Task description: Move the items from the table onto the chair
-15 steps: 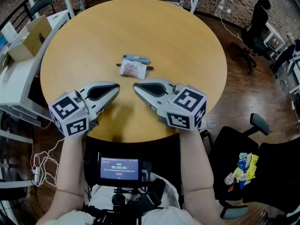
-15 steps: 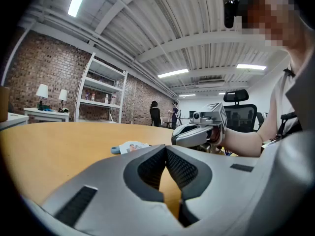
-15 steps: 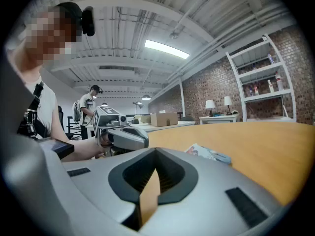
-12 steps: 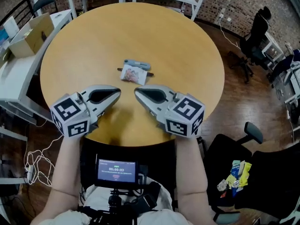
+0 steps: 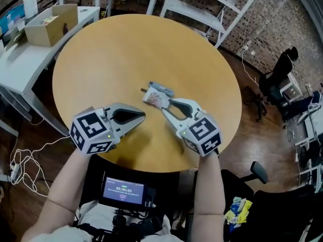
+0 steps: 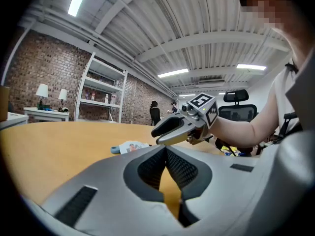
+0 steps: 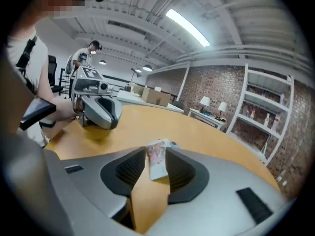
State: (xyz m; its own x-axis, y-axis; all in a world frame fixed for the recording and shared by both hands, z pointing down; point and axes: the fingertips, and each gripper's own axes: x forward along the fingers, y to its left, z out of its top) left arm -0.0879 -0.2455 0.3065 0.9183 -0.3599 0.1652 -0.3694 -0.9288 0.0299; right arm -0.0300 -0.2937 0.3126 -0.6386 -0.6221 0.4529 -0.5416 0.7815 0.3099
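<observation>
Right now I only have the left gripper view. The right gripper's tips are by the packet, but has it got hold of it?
Observer: Not gripped, as far as I can see. In the right gripper view the packet lies flat on the table, between the open jaws of the right gripper.
Operator: Is anything else lying with the packet? I only see a blue end poking out.
Observer: Yes. The head view shows it whole: a grey-blue tool lying along the packet's far side, right against it.
</observation>
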